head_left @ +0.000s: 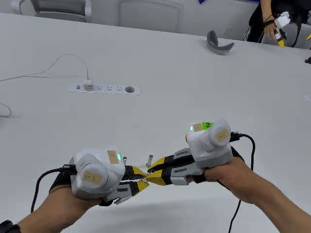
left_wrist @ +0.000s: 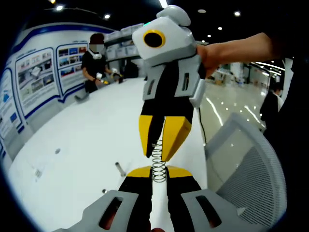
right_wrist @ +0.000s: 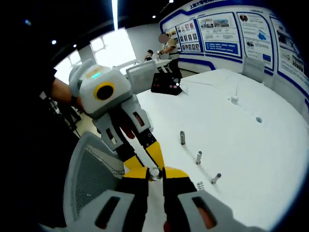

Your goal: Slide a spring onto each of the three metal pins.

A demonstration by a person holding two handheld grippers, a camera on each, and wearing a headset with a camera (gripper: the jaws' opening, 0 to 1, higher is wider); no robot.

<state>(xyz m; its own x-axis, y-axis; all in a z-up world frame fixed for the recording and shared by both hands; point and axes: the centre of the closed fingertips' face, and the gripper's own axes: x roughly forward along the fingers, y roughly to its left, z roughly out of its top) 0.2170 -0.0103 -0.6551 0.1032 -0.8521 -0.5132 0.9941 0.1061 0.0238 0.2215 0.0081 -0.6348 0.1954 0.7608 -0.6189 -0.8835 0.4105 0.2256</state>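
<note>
A little spring (left_wrist: 158, 166) is up in the air over the bench (head_left: 204, 97). It is on the near side of the power strip (head_left: 103, 89), well away from it. The left gripper (left_wrist: 154, 174) is pinched on one end of the spring. The right gripper (right_wrist: 154, 175) is pinched on the other end, so the two tips almost touch.

Three pins (right_wrist: 198, 157) stand in a row on the bench, between the power strip and the spring, close to the spring. In the right gripper view, the end pin (right_wrist: 182, 137) farthest off looks like it has a spring on it. The other two look bare. A loose spring (right_wrist: 200, 185) lies flat beside the closest pin.

I think the held spring is very light and bendy. It could squash, or pop out and roll away. It is best held softly at one end, on the outside of the coils. That leaves the hole at the other end open for a pin.
</note>
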